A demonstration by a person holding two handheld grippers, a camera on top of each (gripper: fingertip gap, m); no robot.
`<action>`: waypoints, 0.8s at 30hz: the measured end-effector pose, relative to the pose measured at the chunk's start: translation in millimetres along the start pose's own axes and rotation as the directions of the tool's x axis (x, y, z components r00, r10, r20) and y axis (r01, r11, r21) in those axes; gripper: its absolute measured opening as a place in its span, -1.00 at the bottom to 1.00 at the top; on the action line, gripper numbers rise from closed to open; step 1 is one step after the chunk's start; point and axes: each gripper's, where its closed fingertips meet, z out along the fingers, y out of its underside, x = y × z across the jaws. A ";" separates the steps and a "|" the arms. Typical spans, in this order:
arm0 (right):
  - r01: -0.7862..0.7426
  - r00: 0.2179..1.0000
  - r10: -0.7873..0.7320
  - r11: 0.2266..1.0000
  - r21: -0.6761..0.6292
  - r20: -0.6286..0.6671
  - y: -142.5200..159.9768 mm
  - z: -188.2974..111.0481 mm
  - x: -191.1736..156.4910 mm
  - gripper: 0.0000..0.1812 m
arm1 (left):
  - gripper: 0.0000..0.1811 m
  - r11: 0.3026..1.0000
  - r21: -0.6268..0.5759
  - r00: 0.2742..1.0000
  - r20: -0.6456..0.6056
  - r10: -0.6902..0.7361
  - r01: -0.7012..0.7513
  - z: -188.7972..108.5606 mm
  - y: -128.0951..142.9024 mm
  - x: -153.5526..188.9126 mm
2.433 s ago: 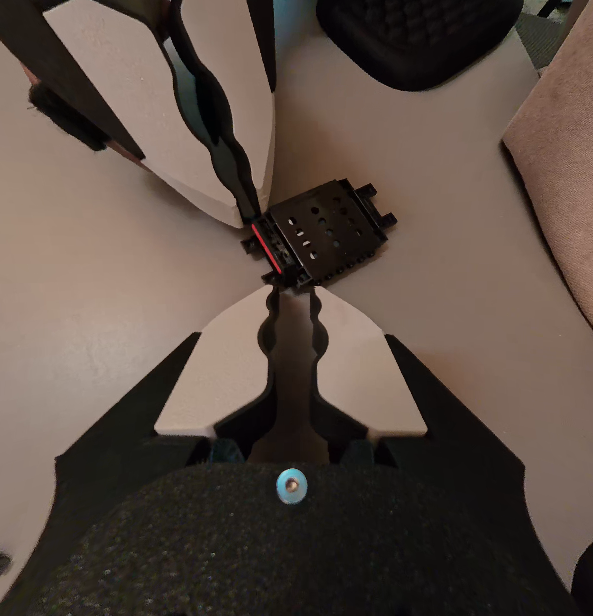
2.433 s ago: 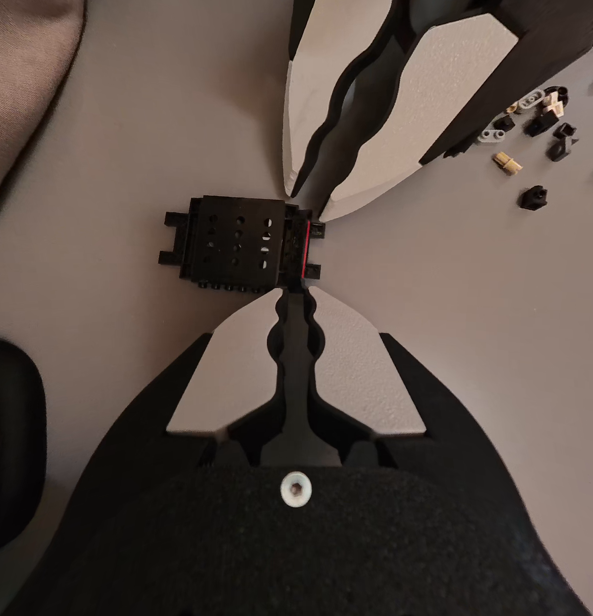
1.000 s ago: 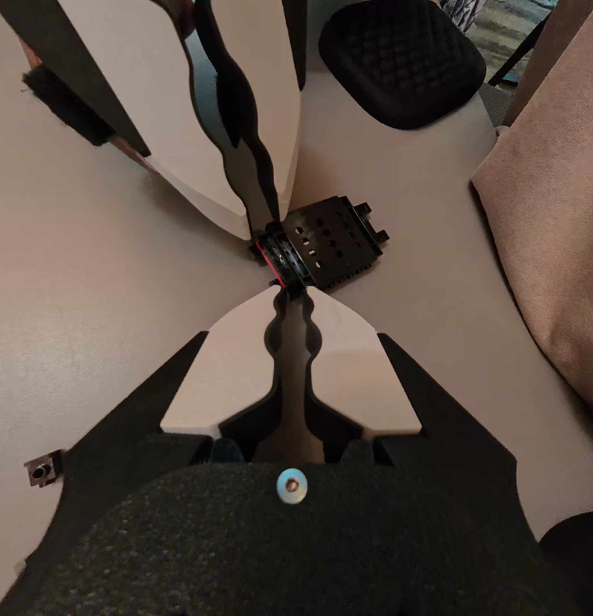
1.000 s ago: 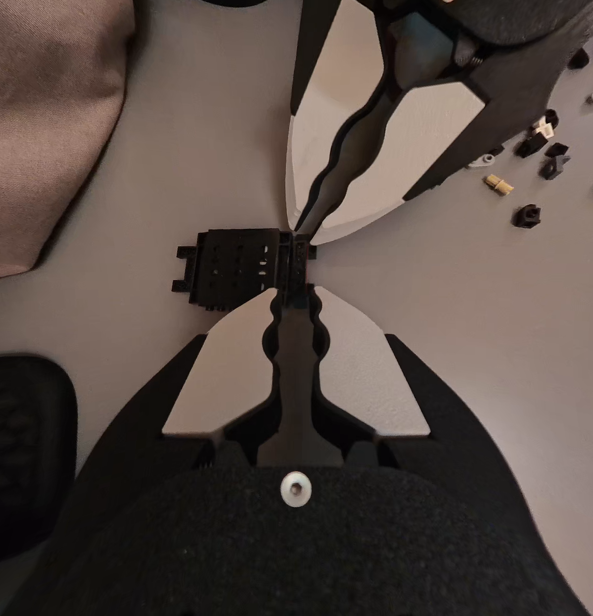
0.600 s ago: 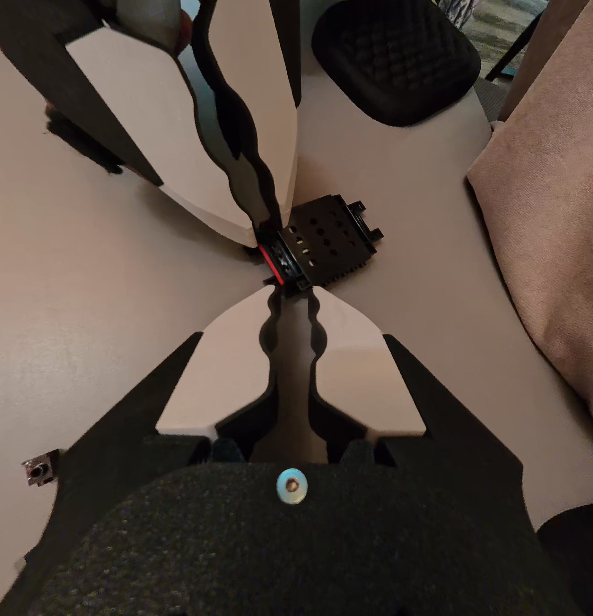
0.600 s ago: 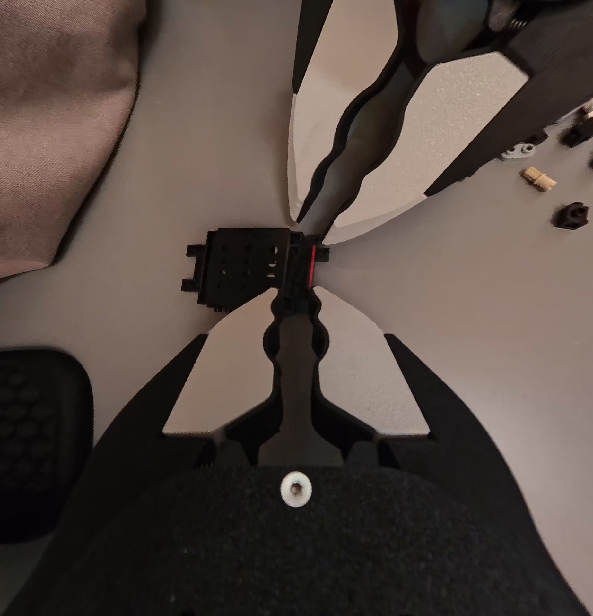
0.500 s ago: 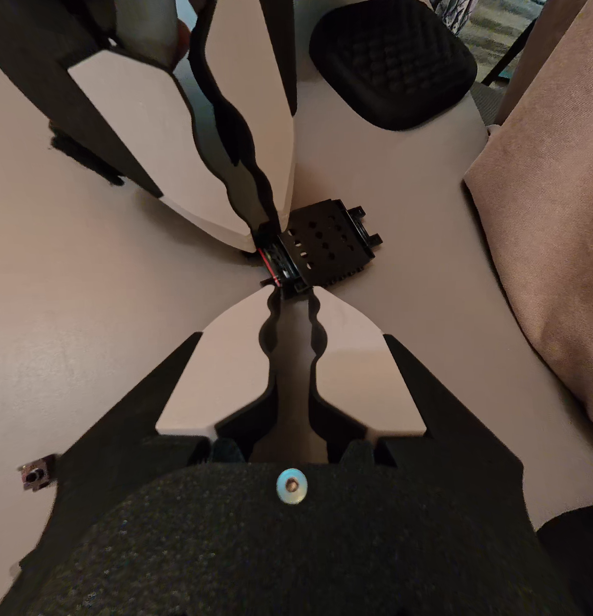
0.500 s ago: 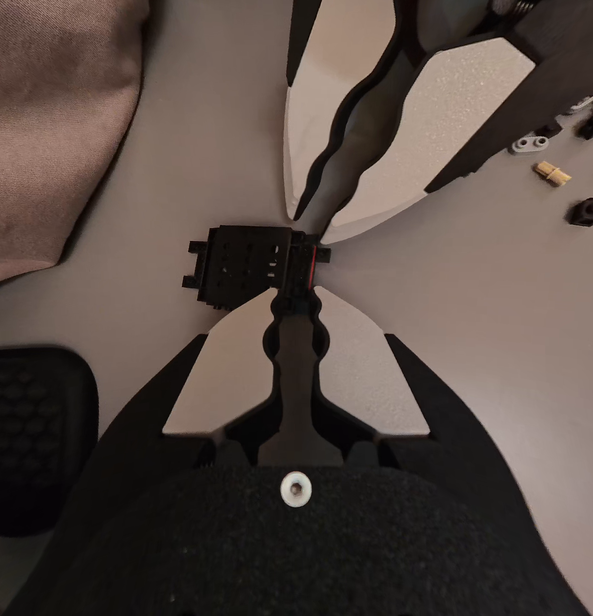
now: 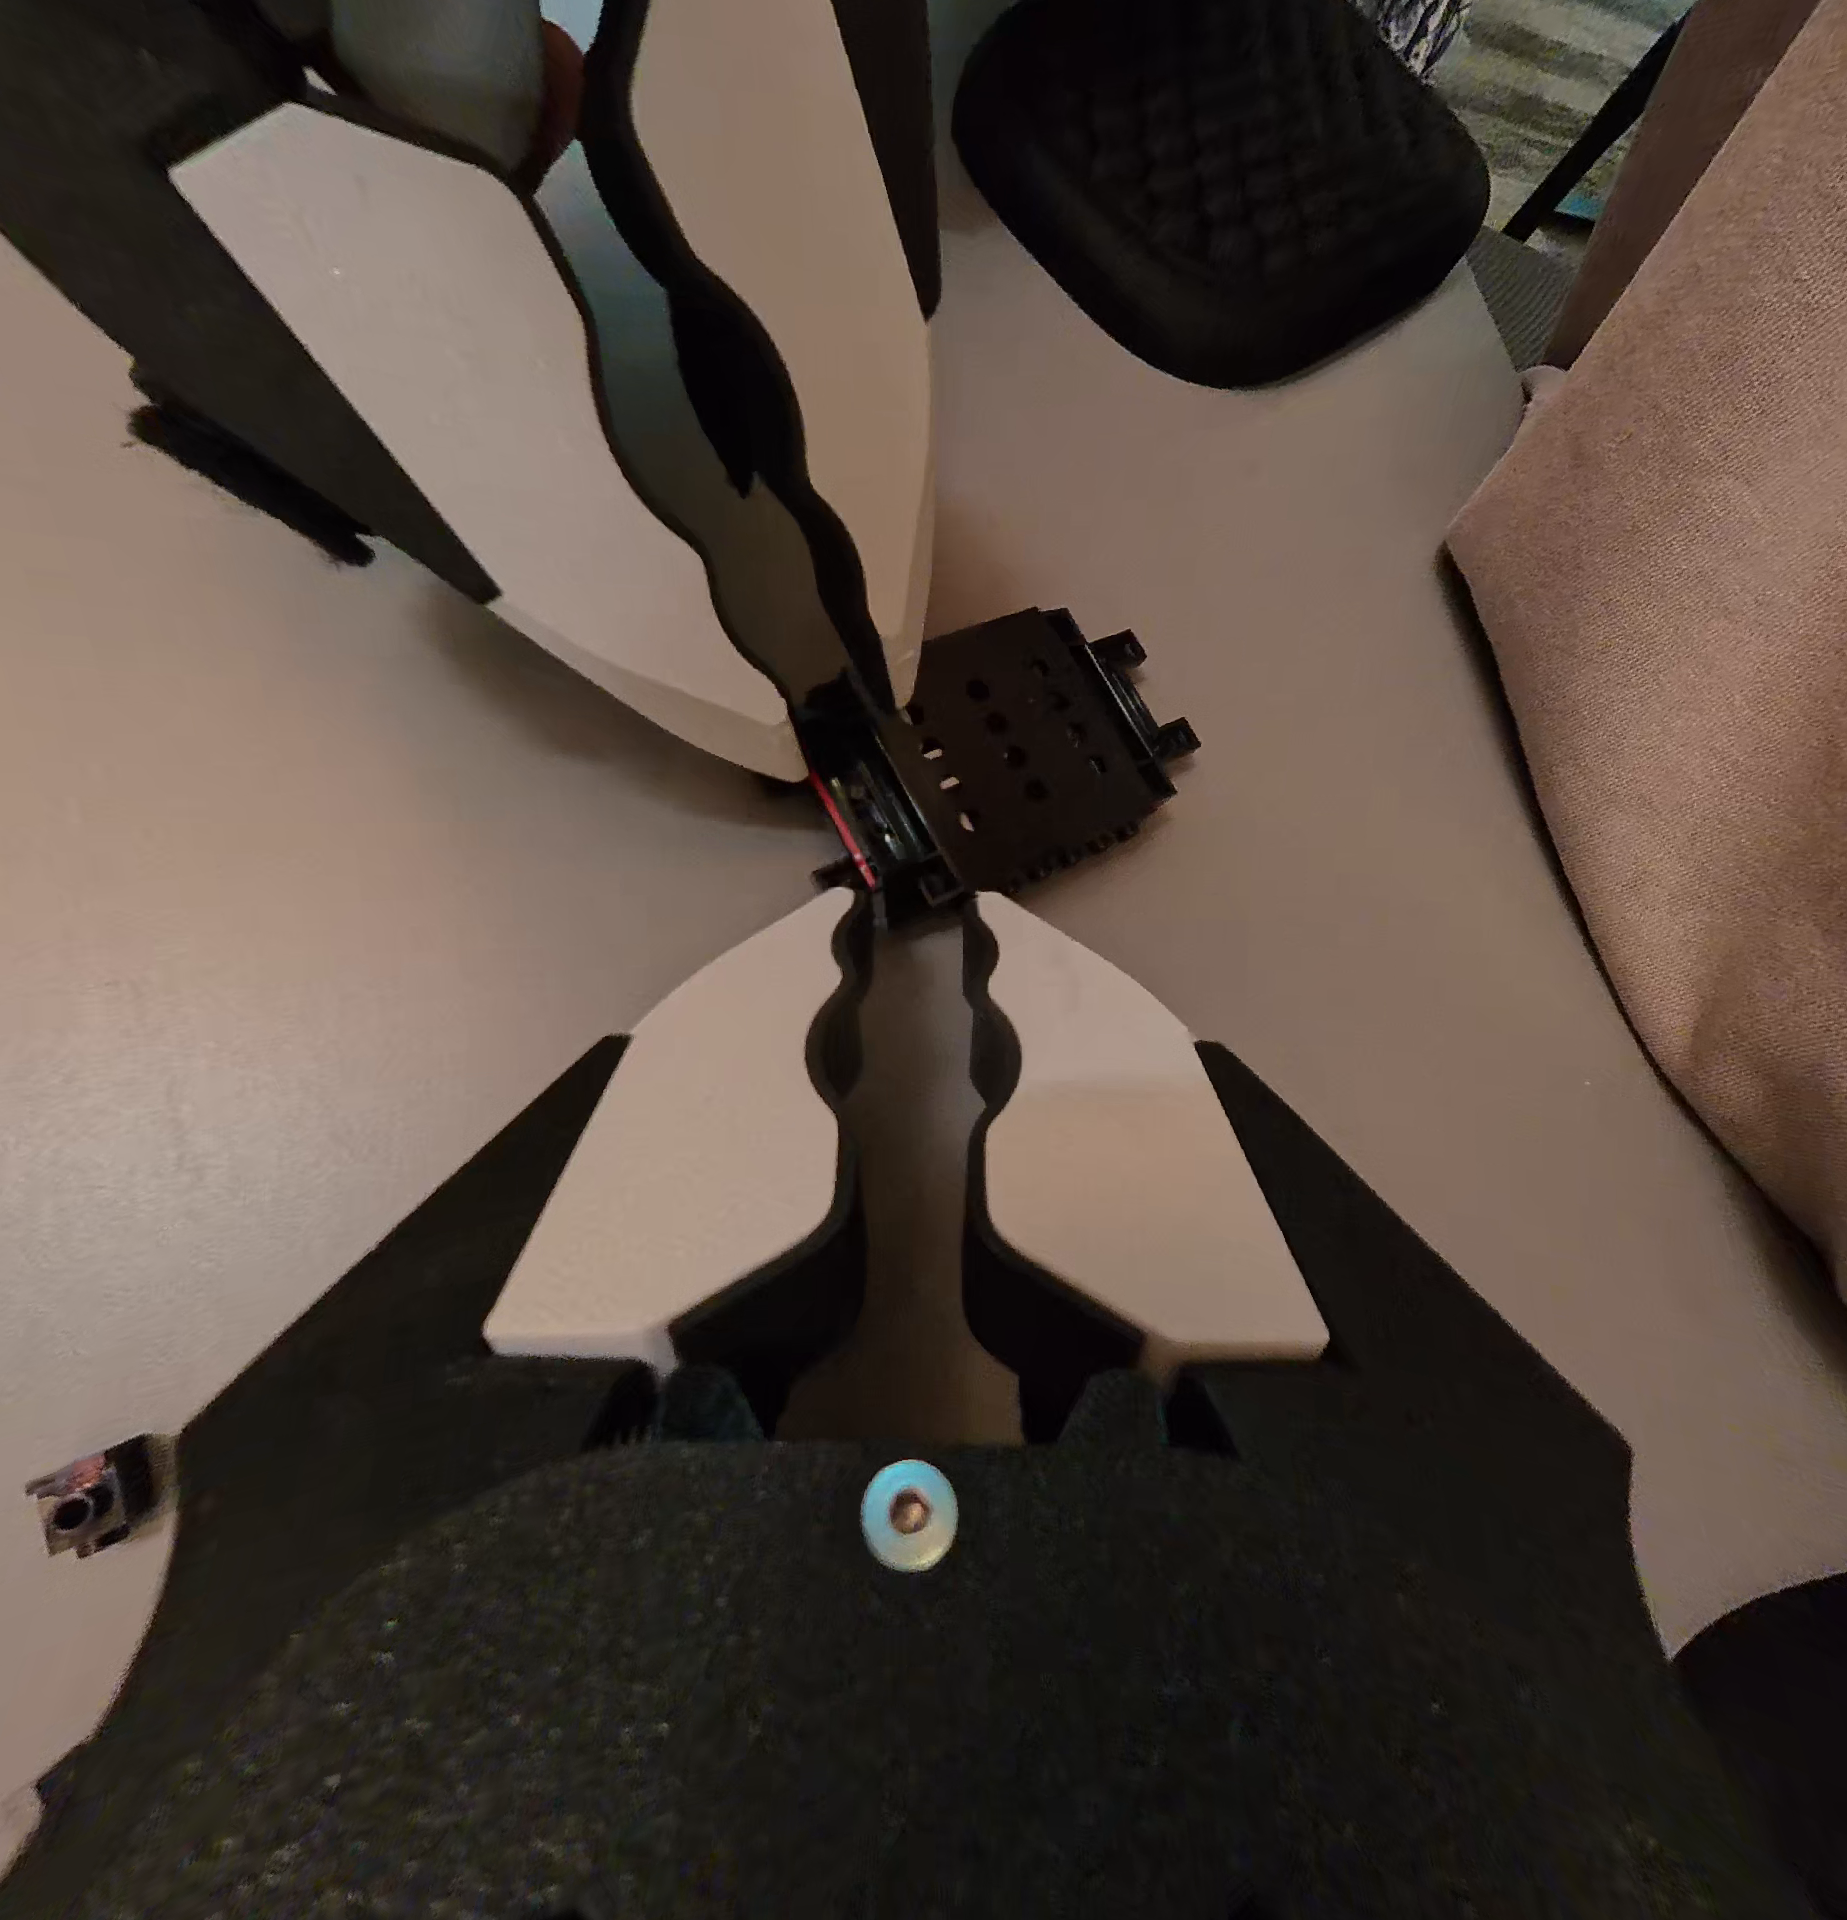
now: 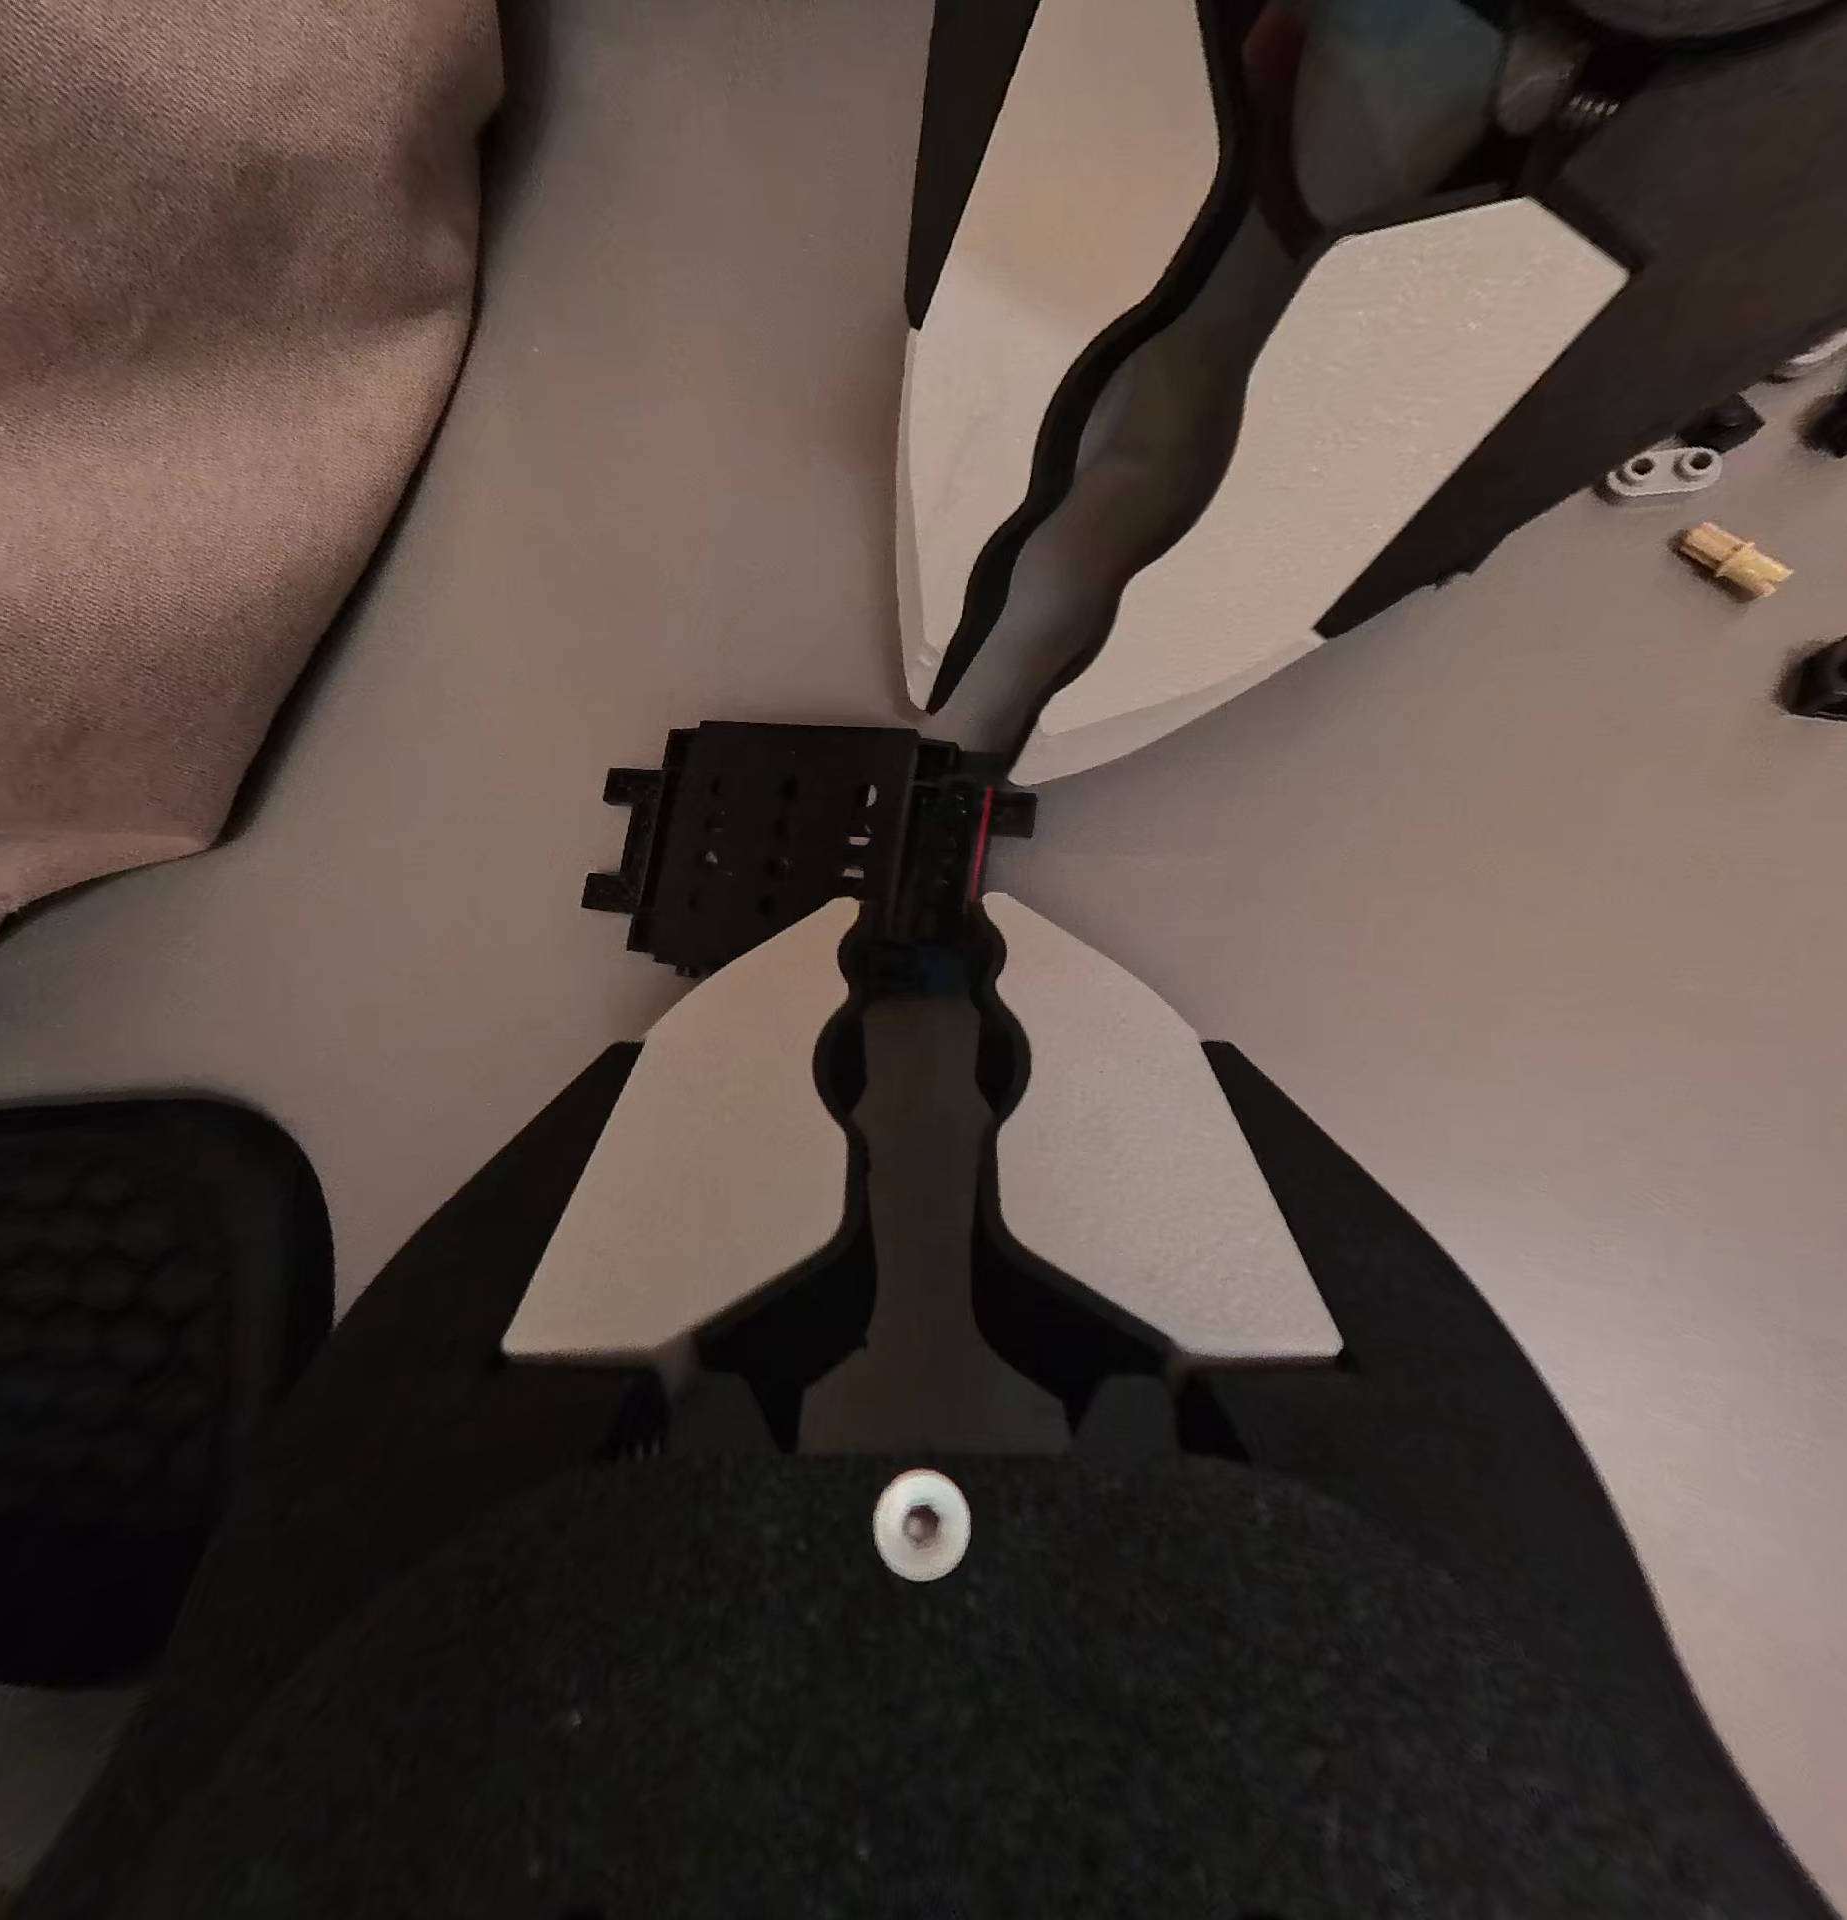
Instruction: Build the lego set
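Left wrist view: we are seeing the flat black perforated lego assembly with a thin red strip (image 9: 1012, 764) lying on the grey tabletop (image 9: 275, 831), both grippers meeting at its red-striped end. The left gripper (image 9: 911, 914) is pinching the near corner of that end, jaws narrowed onto it. The right gripper (image 9: 846, 707) is coming in from the far side, jaws nearly pressed together on the end piece; in the right wrist view the right gripper (image 10: 924, 940) is gripping it too. We are judging the risks: opposed squeezing may pop the end piece off or tilt the plate, and slipping tips may skid it toward the brown cushion (image 9: 1677, 675). Loose small bricks (image 10: 1729, 561) are lying far right.
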 end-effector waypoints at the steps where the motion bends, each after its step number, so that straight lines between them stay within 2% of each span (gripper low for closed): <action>1: -0.001 1.000 0.001 1.000 0.003 -0.014 -0.3 -0.9 1.2 -0.81 | -0.82 1.000 -0.001 1.000 0.007 0.003 -0.003 -0.7 0.2 -0.6; 5: -0.087 0.981 0.101 0.992 0.093 -0.165 -5.8 -19.3 7.7 -0.76 | -0.81 1.000 0.022 0.999 0.054 0.004 -0.006 -6.2 -2.3 -2.7; 7: -0.191 0.914 0.223 0.974 0.125 -0.339 1.8 -28.1 11.3 -0.70 | -0.80 1.000 0.028 0.996 0.086 0.009 -0.011 -6.1 -1.4 -3.7; 9: -0.314 0.788 0.401 0.915 0.254 -0.468 5.4 -33.4 5.1 -0.47 | -0.78 0.999 0.037 0.995 0.095 0.017 -0.021 -4.4 -0.4 -2.3; 11: -0.459 0.598 0.620 0.785 0.417 -0.508 11.3 -32.9 -7.9 -0.22 | -0.76 0.999 0.041 0.995 0.094 0.024 -0.028 -2.5 1.2 -1.6; 12: -0.505 0.516 0.675 0.737 0.449 -0.527 15.9 -27.4 -18.2 -0.16 | -0.76 0.999 0.039 0.995 0.093 0.030 -0.033 -2.4 1.6 -1.2; 14: -0.527 0.355 0.709 0.690 0.497 -0.609 18.5 -17.8 -32.5 -0.11 | -0.77 0.998 0.048 0.992 0.114 0.046 -0.051 -5.3 -1.3 -1.6; 17: -0.522 0.214 0.740 0.639 0.565 -0.638 2.1 5.6 -42.0 -0.08 | -0.78 0.995 0.063 0.982 0.180 0.064 -0.076 -13.3 -7.7 -3.5; 19: -0.522 0.116 0.715 0.634 0.570 -0.689 3.9 14.4 -38.2 -0.07 | -0.79 0.993 0.079 0.973 0.220 0.064 -0.083 -20.5 -12.5 -2.9; 22: -0.539 0.045 0.687 0.628 0.561 -0.725 9.5 26.0 -31.0 -0.07 | -0.81 0.990 0.111 0.960 0.275 0.052 -0.085 -31.8 -18.7 0.1; 24: -0.525 0.037 0.688 0.630 0.572 -0.724 7.2 25.7 -26.5 -0.16 | -0.81 0.988 0.125 0.950 0.308 0.045 -0.087 -37.3 -21.2 2.6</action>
